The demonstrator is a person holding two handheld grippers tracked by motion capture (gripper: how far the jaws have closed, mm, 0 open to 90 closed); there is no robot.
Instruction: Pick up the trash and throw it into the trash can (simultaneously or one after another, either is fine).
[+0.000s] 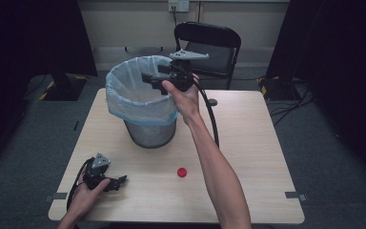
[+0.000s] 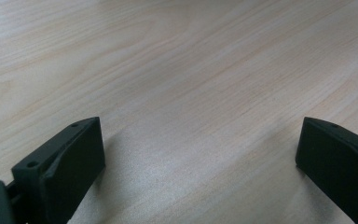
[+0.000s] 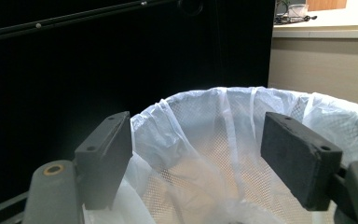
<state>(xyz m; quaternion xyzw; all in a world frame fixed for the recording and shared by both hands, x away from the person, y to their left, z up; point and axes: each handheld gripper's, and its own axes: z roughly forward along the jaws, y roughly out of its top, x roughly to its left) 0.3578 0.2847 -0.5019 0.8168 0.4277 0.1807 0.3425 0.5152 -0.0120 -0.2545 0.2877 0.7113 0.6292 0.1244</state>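
From the high view, the right gripper is held over the mouth of the waste bin, a mesh can lined with a white bag, standing on the wooden table toward its far left. Nothing shows between its jaws. The left gripper lies low at the near left edge of the table in the person's left hand, well apart from the bin. A small red cap sits on the table in front of the bin, nearer the person — not yet picked up. In the left gripper view, the jaws stand wide apart over bare wood, with nothing held. In the right gripper view, the jaws are apart above the bag's rim, empty, looking into the liner; what lies at the bottom is hidden. My judgement: a drop into the bin looks finished, and the red cap is probably what remains to be cleared.
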